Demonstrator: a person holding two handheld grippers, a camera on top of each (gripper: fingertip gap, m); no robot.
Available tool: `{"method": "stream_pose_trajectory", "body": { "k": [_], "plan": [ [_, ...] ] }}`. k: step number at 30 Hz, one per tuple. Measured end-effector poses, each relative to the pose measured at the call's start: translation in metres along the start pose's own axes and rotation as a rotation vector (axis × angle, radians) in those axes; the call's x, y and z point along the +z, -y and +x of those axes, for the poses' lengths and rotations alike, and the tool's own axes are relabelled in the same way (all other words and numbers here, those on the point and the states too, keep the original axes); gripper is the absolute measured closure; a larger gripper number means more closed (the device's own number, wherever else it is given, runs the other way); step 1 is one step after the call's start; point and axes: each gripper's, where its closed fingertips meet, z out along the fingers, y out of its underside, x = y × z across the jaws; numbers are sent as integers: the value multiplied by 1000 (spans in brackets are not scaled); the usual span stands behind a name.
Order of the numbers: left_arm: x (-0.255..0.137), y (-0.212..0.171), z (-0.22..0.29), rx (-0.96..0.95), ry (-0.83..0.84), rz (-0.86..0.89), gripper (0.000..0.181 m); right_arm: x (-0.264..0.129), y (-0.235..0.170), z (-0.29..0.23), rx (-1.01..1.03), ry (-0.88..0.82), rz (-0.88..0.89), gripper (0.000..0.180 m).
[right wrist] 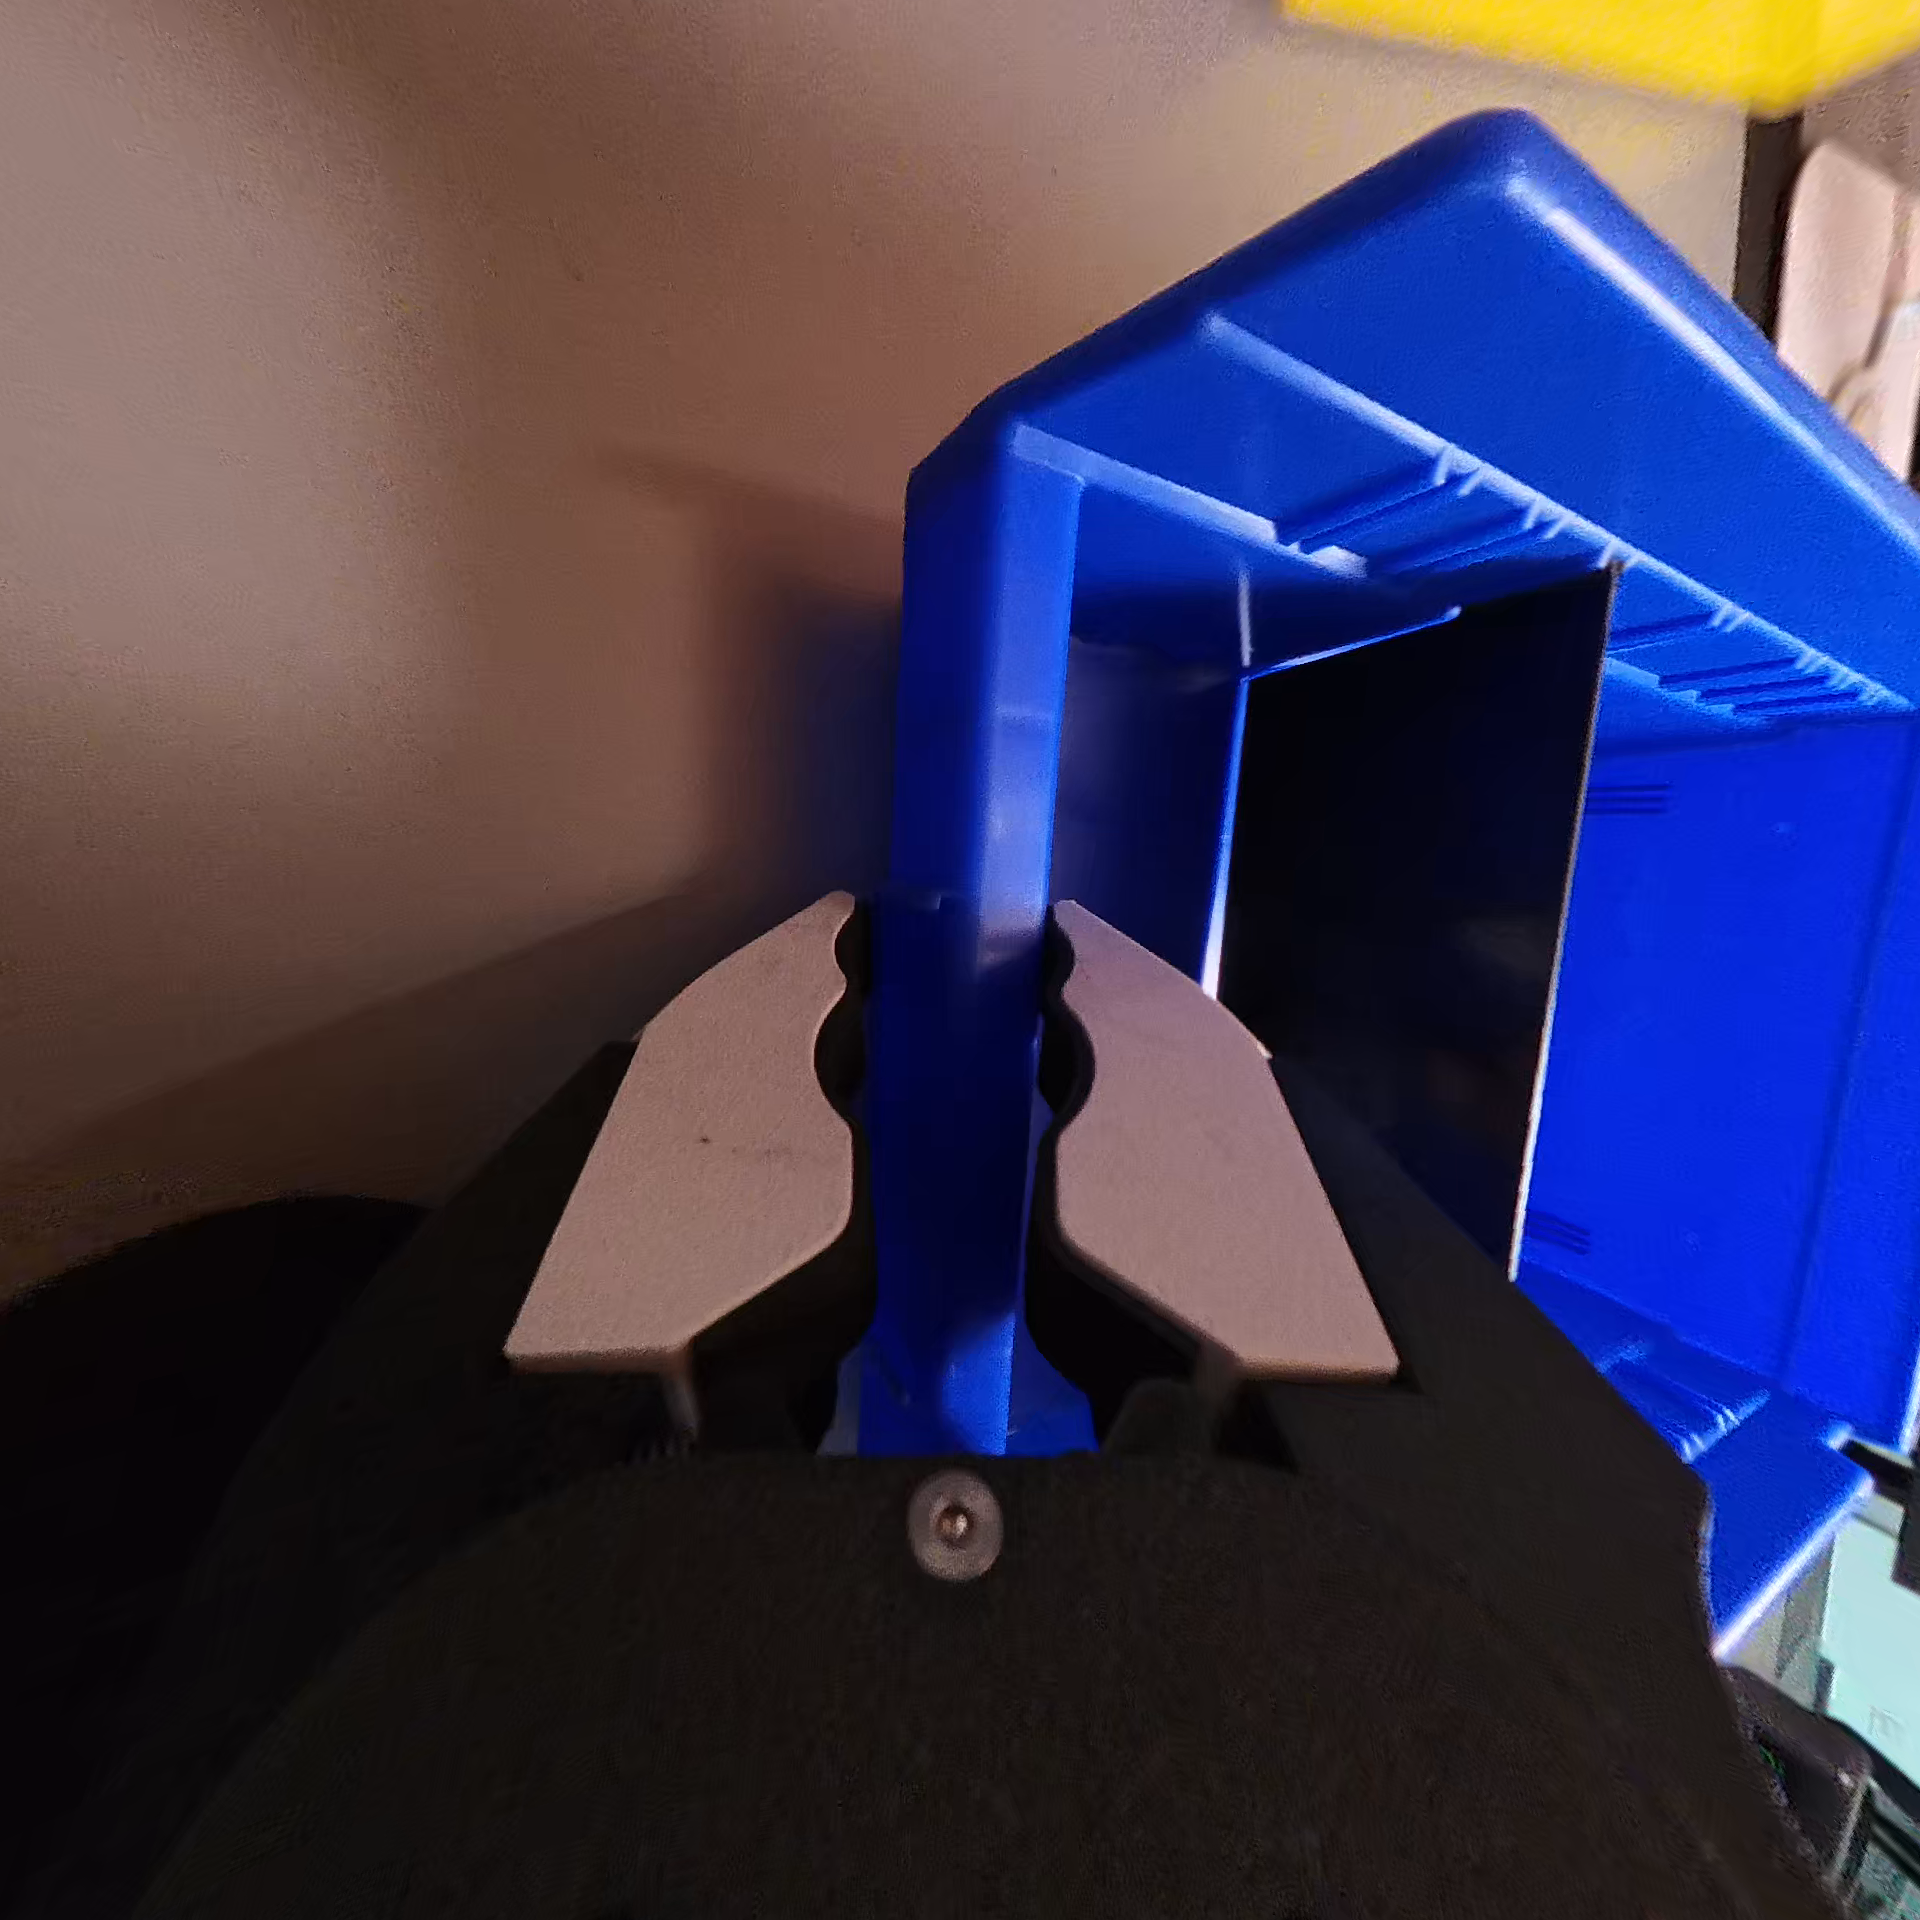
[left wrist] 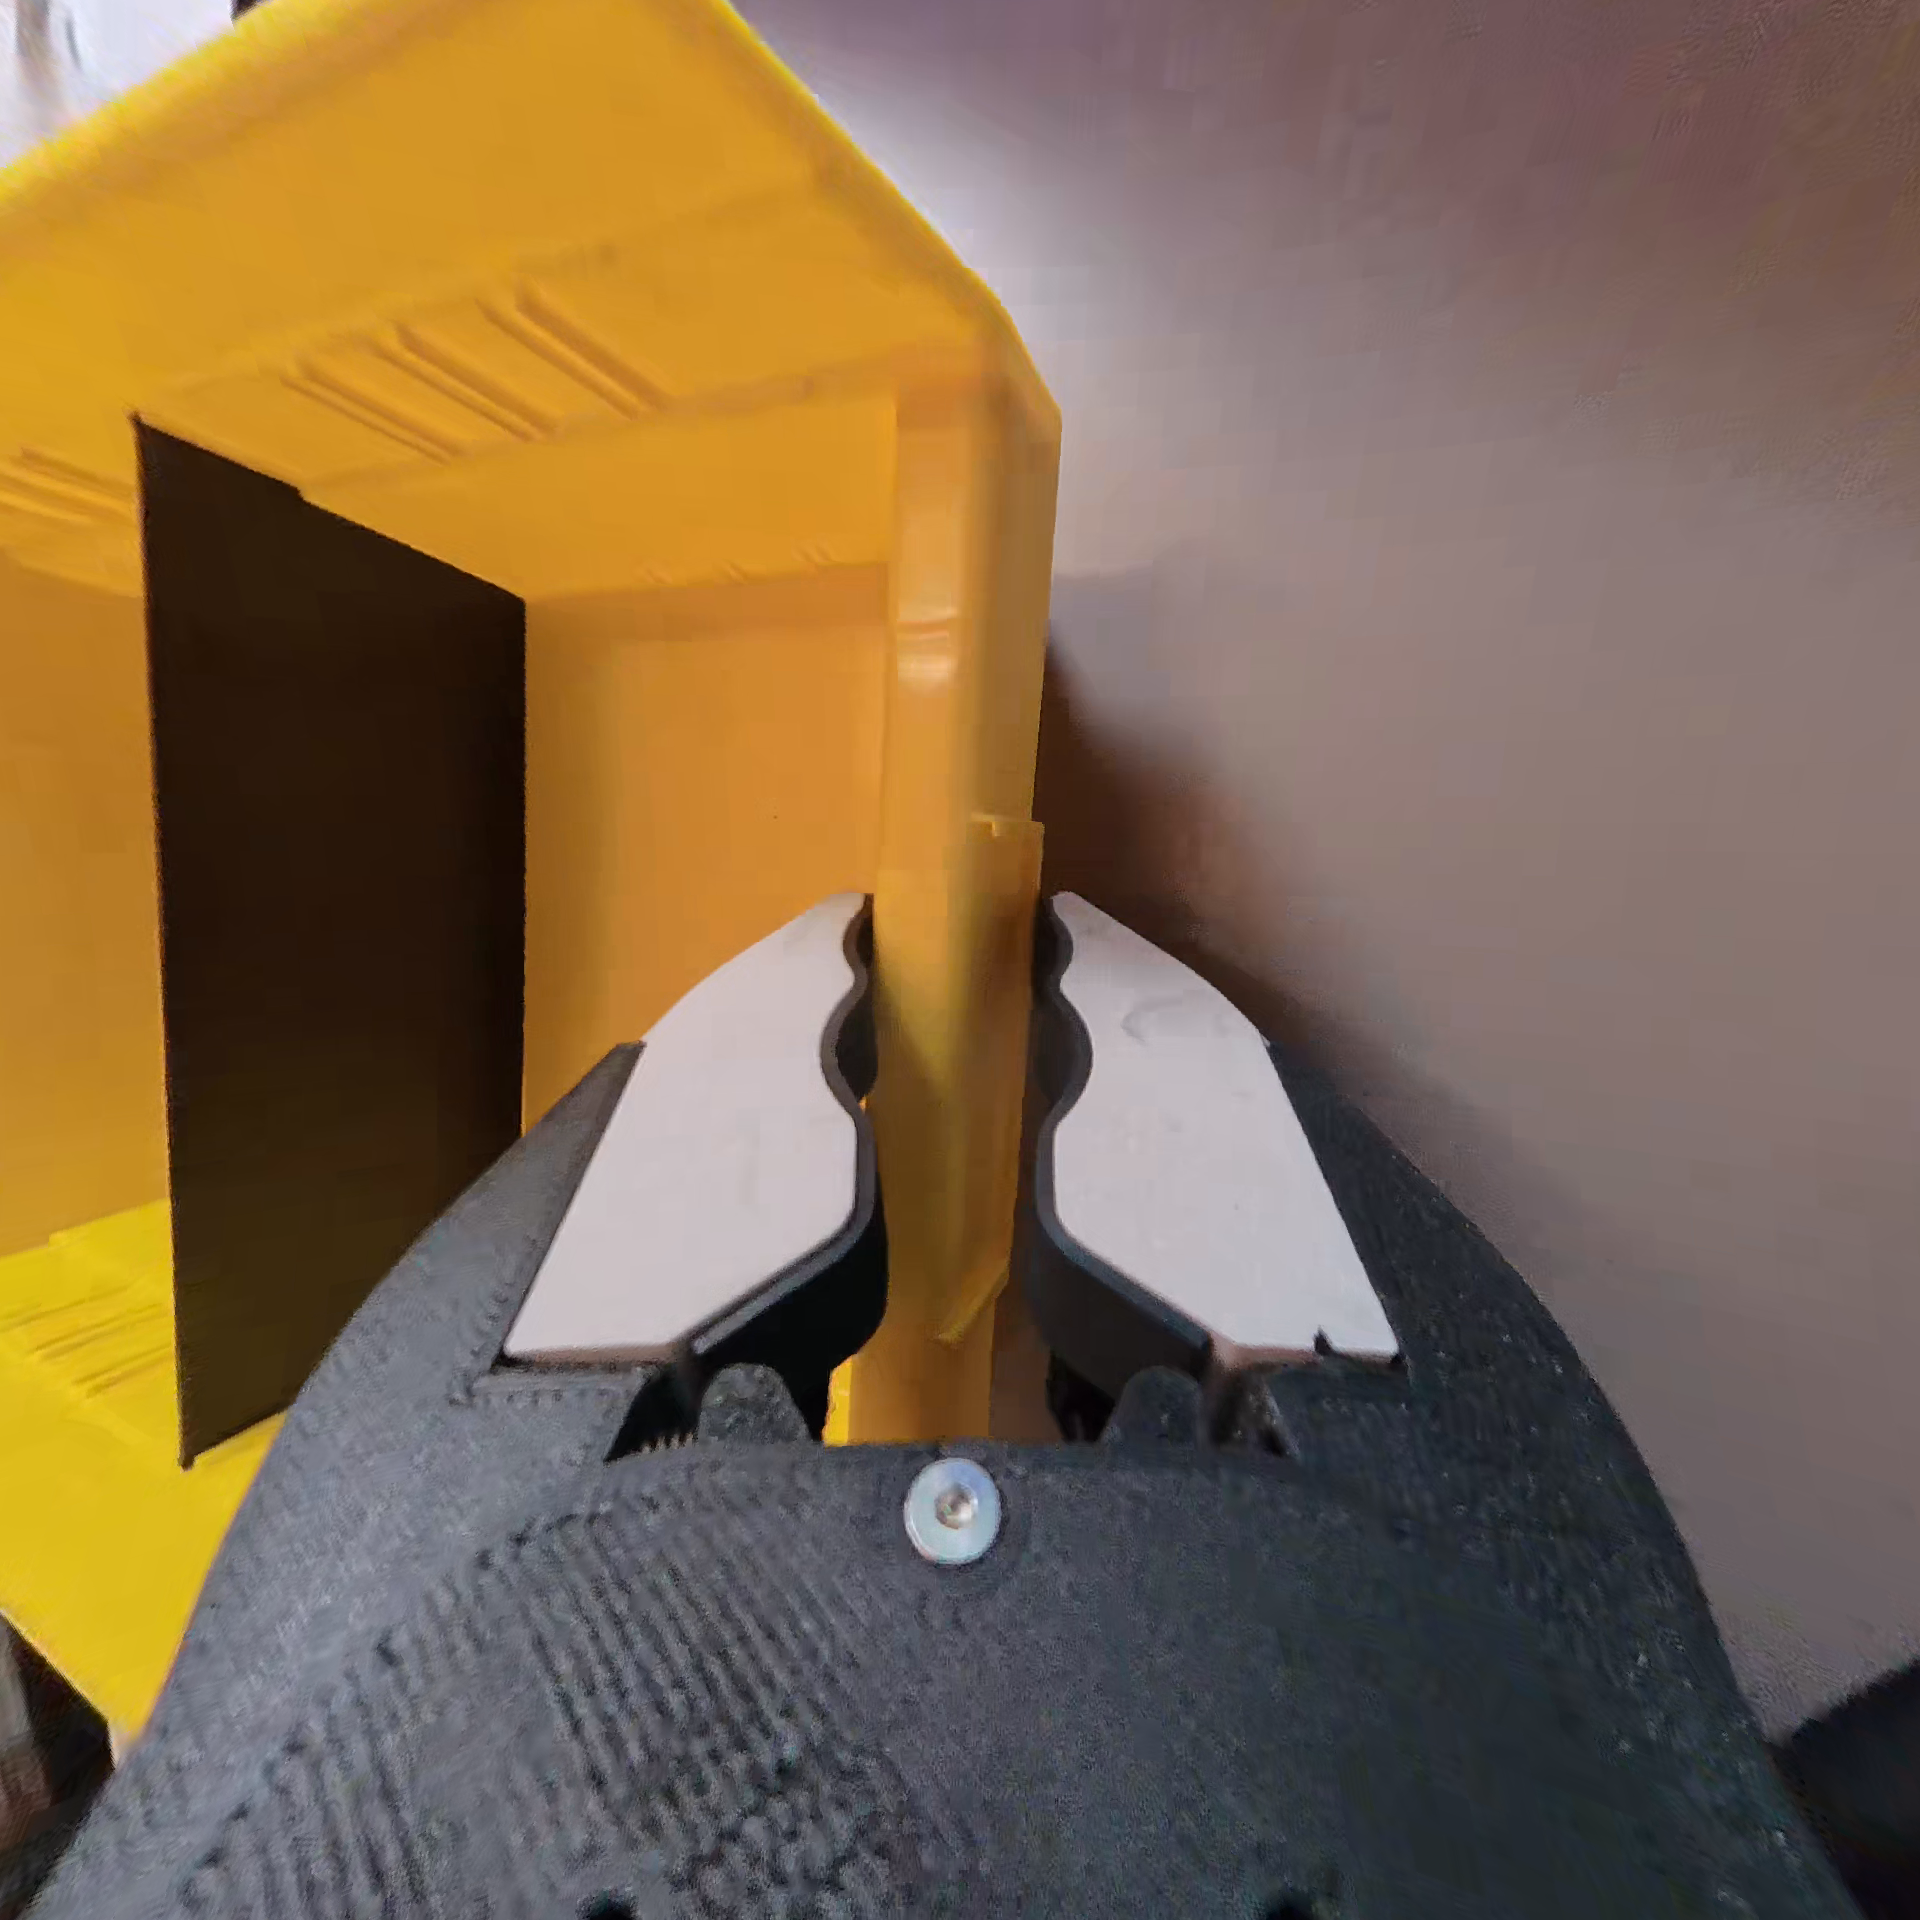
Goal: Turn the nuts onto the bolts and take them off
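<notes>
My left gripper (left wrist: 951,914) is shut on the front corner edge of a yellow plastic bin (left wrist: 665,312); the bin fills the left of the left wrist view and holds a dark divider panel (left wrist: 332,883). My right gripper (right wrist: 951,920) is shut on the corner edge of a blue plastic bin (right wrist: 1455,436), which reaches to the right and holds a dark divider panel (right wrist: 1403,914). No nuts or bolts show in either view; the bins' insides are partly hidden.
A plain beige surface (left wrist: 1507,623) lies behind the yellow bin and also behind the blue bin (right wrist: 416,416). A piece of the yellow bin (right wrist: 1590,42) shows at the top right of the right wrist view. A dark rounded shape (right wrist: 156,1403) sits lower left. Tip to tip, the grippers are about 25 cm apart.
</notes>
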Motion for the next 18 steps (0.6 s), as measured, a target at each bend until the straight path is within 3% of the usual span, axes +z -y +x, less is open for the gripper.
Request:
{"method": "stream_pose_trajectory", "body": {
  "k": [4, 8, 12, 15, 18],
  "plan": [
    [10, 39, -9, 40, 115, 79, 138, -30, 34, -22, 53, -61, 162, 146],
    [-28, 74, -11, -93, 222, 315, 139, -100, 37, -13, 323, -198, 387, 147],
    [-62, 114, 51, -486, -130, 594, 132, -157, -40, 20, 763, -498, 480, 150],
    [-61, 146, 96, -632, -242, 671, 123, -141, -79, 16, 985, -509, 454, 134],
    [-38, 171, 104, -692, -103, 665, 124, -101, -81, 12, 1056, -450, 385, 128]
  ]
}}
